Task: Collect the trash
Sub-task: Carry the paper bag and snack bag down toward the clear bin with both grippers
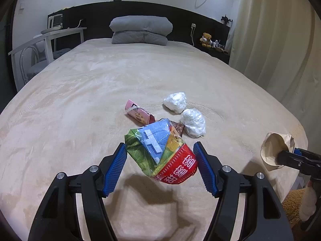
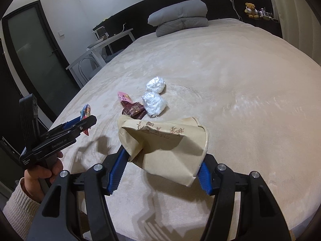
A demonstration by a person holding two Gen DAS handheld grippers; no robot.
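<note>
Colourful wrapper (image 1: 160, 152) lifted; 2 white wads (image 1: 184, 110) on bed

My right gripper (image 2: 163, 166) pinches a tan paper bag (image 2: 166, 146) above the bed (image 2: 240, 80); at ten o'clock my left gripper (image 2: 86, 123) clamps a colourful wrapper (image 2: 86, 110).

Dim indoor light, soft shadows, fisheye-warped edges

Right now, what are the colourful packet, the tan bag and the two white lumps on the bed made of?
Colourful packet: glossy plastic film, going by the glare and crinkles. Tan bag: matte kraft-style paper, with sharp creases and a printed bamboo sketch. White lumps: probably thin, crumpled translucent plastic, with a slight sheen; tissue inside is possible.
</note>
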